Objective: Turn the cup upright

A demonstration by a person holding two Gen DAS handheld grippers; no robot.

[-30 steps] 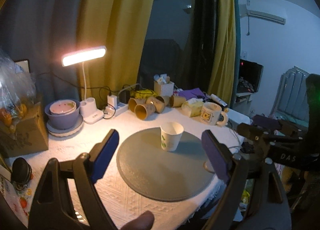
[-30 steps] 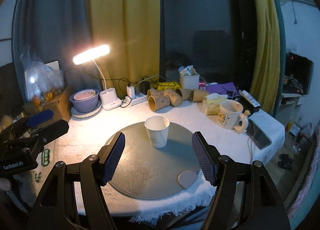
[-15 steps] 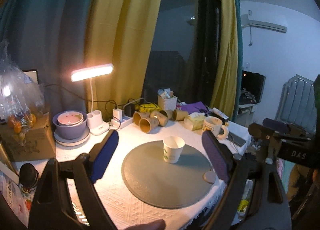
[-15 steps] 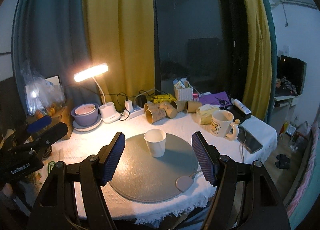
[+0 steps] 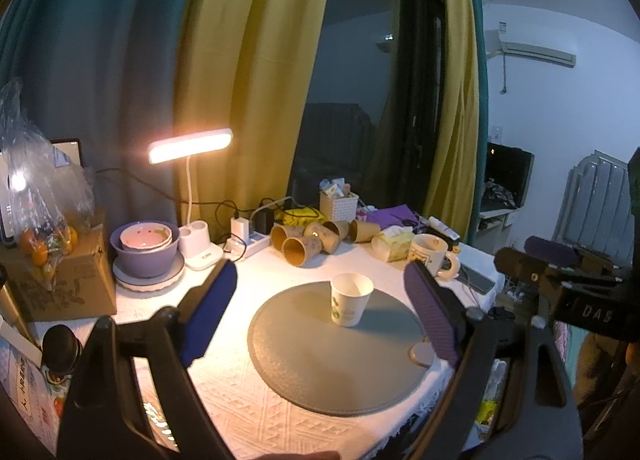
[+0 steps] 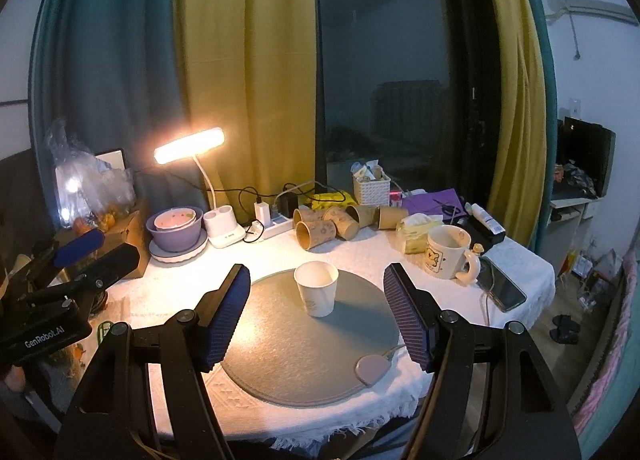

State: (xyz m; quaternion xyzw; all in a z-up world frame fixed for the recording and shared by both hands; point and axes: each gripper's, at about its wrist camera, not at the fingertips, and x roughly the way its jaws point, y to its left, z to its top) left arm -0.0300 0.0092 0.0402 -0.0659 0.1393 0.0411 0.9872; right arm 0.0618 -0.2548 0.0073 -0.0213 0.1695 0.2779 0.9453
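A white paper cup [image 5: 351, 304] stands upright, mouth up, on the round grey mat [image 5: 320, 372]; it also shows in the right wrist view [image 6: 317, 294] on the mat [image 6: 288, 356]. My left gripper [image 5: 322, 314] is open and empty, held back from the table with the cup between its blue pads at a distance. My right gripper [image 6: 318, 316] is open and empty, also well back from the cup. Each gripper shows at the edge of the other's view.
Several brown paper cups [image 6: 320, 232] lie on their sides at the back. A mug [image 6: 448, 252], phone [image 6: 502, 288], tissue pack [image 6: 418, 238], lit desk lamp [image 6: 190, 145], purple bowl [image 6: 174, 230], power strip and cardboard box [image 5: 60, 280] crowd the white tablecloth.
Both grippers have pulled back and up from the table, so the cup and mat look smaller. The cup has stayed upright in place.
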